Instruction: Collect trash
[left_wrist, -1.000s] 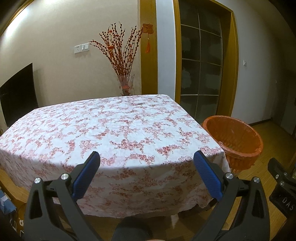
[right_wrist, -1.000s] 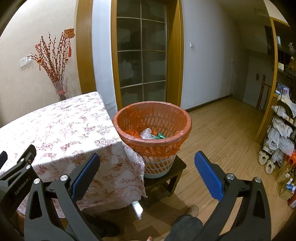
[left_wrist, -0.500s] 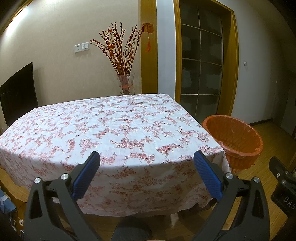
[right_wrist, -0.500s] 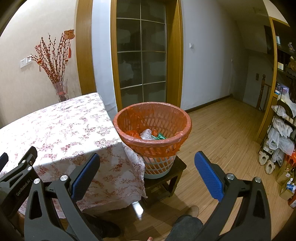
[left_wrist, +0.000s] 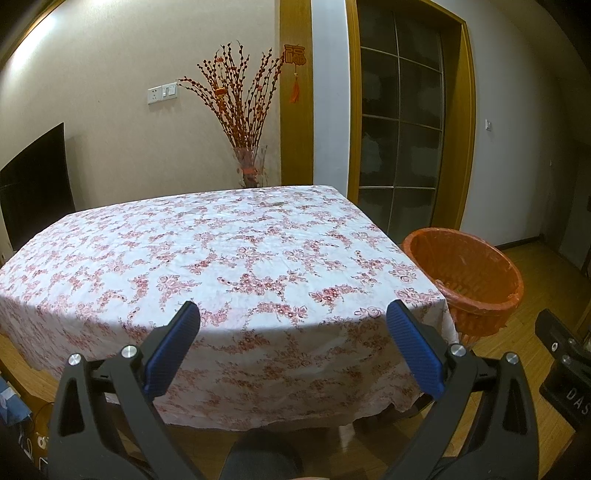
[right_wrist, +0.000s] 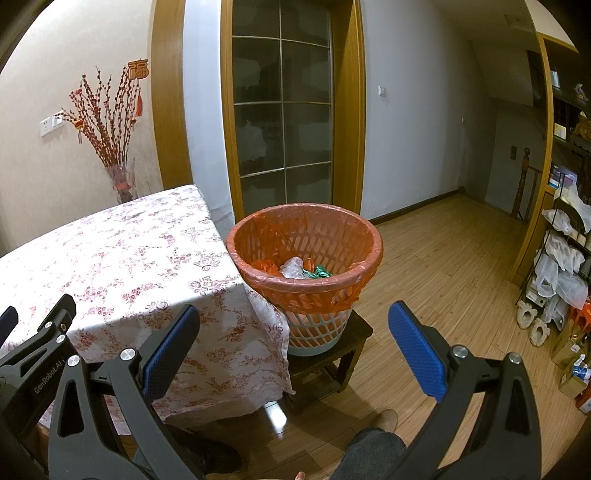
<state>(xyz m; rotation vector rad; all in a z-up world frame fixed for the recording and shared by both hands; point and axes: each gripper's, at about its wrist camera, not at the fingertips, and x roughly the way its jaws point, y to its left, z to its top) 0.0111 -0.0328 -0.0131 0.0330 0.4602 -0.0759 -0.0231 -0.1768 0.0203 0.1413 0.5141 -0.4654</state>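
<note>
Legibly, "GenRobot.AI" runs along the black frame of the left gripper (right_wrist: 37, 373) where it enters the right wrist view, and "DAS" shows on the black body at the right edge of the left wrist view; a red hanging ornament (left_wrist: 294, 59) bearing the character 福 hangs on the wooden pillar.

From its own camera, the left gripper (left_wrist: 293, 343) has its jaws wide apart, blue pads holding nothing and touching nothing, above the near edge of the desk (left_wrist: 221, 258), which is covered by a white cloth with red flowers. Behind the desk stands a glass vase of red-budded branches (left_wrist: 240, 122), with a dark screen (left_wrist: 33, 184) against the left wall.

Farther right, the right gripper (right_wrist: 293, 343) likewise has its jaws spread wide and unloaded. Ahead of it, just beside the desk's corner, the orange-lined wastebasket (right_wrist: 306, 280) sits on a low dark stool (right_wrist: 332, 354); the trash (right_wrist: 295, 267), crumpled clear, orange and green wrappers, lies inside it. Wood flooring (right_wrist: 443, 258) stretches right to a cluttered shelf rack (right_wrist: 565, 251).
</note>
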